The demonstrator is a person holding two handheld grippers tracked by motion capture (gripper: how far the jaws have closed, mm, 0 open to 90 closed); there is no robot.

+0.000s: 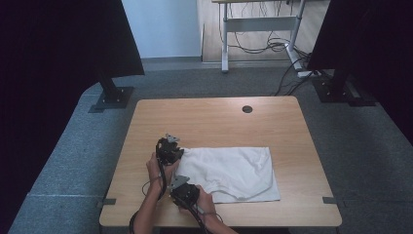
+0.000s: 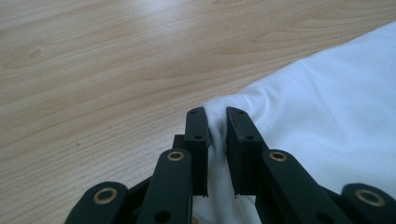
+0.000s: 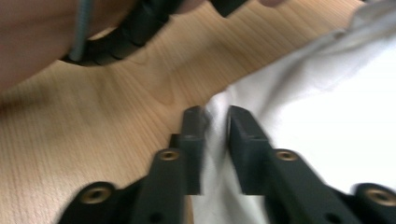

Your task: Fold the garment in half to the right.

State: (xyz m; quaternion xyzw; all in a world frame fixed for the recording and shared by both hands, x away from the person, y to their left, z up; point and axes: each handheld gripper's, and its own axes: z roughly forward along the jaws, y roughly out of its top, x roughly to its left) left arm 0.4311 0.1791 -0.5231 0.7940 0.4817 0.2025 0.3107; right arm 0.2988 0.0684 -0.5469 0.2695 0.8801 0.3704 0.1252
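- The white cloth (image 1: 233,173) lies flat on the table (image 1: 214,117), lower centre-right of the high view.
- The left claw (image 2: 216,122) pinches a bunched fold of the cloth's left edge, at lower centre of its own view.
- The right claw (image 3: 215,122) likewise pinches the cloth's edge, just below the left claw in the high view.
- Judgement: lift both corners together, evenly, keeping the edge taut so neither fold slips.

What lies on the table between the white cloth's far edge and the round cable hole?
Nothing: in the high view the wooden table is bare between the white cloth and the cable hole.
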